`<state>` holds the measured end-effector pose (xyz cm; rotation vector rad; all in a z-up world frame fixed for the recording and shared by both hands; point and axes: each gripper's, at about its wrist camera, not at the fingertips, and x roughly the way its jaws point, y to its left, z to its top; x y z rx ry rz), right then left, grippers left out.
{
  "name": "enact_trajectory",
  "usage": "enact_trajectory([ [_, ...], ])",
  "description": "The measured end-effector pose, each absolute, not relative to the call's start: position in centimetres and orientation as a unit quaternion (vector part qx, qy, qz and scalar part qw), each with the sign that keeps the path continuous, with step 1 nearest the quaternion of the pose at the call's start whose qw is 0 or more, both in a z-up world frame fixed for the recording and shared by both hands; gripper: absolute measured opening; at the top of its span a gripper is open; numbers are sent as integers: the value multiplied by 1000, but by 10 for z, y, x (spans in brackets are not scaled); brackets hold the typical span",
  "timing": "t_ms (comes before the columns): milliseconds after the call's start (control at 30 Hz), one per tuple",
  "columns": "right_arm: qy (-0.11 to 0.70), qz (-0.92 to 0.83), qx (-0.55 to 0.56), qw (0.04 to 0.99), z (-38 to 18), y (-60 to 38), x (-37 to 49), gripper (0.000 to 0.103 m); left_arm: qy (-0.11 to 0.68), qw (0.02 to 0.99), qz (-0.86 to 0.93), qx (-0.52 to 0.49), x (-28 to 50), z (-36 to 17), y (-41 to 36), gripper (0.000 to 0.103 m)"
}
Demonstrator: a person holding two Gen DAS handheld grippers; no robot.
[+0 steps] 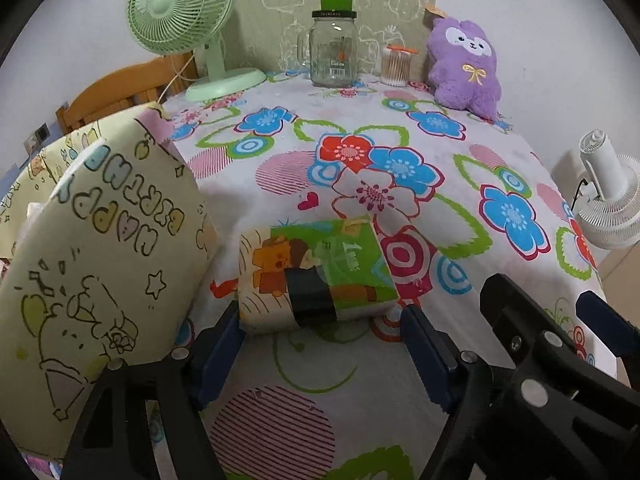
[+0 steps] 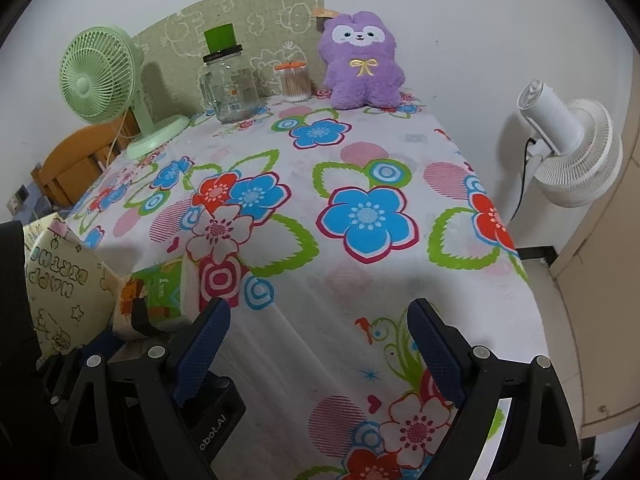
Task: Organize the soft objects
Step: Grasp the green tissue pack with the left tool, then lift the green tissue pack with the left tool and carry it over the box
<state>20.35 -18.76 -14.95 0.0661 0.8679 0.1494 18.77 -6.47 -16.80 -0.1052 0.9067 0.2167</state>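
Right now the tissue pack [image 1: 316, 272] lies flat on the flowered cloth [image 1: 400, 128], straight ahead of the left gripper [image 1: 320, 336] and reaching in between its fingertips — the blue pads [image 1: 424, 352] stand wide apart, one at each near corner of the pack, not yet pressing it so far as I can tell. Its long axis runs across the gripper's line of reach, left to right, tilted a little so the right end sits farther off. A dark tape band wraps its middle, facing the tool. Just to the left of the pack, touching or nearly so, leans a yellow gift bag [image 1: 104, 248] with its mouth toward the far-left.

The right gripper [image 2: 316, 344] hangs wide open too, holding nothing; from it the pack [image 2: 160, 296] is off to the left, beyond its left finger. So the left hand is plainly the nearer one — I judge a short push forward and a squeeze across the pack's long side would take it.

Farther ahead, at the table's back edge, sits a purple plush [image 1: 464, 64], well apart from both tools, beside a swab tub [image 1: 398, 65], a jar [image 1: 334, 52] and a green fan [image 1: 184, 16]
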Motion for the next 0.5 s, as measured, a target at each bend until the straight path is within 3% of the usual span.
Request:
enact_trajectory([
  [500,428,83,31,899,-150,-183,209,92,435,895,80,-54,191,-167,-61,72],
])
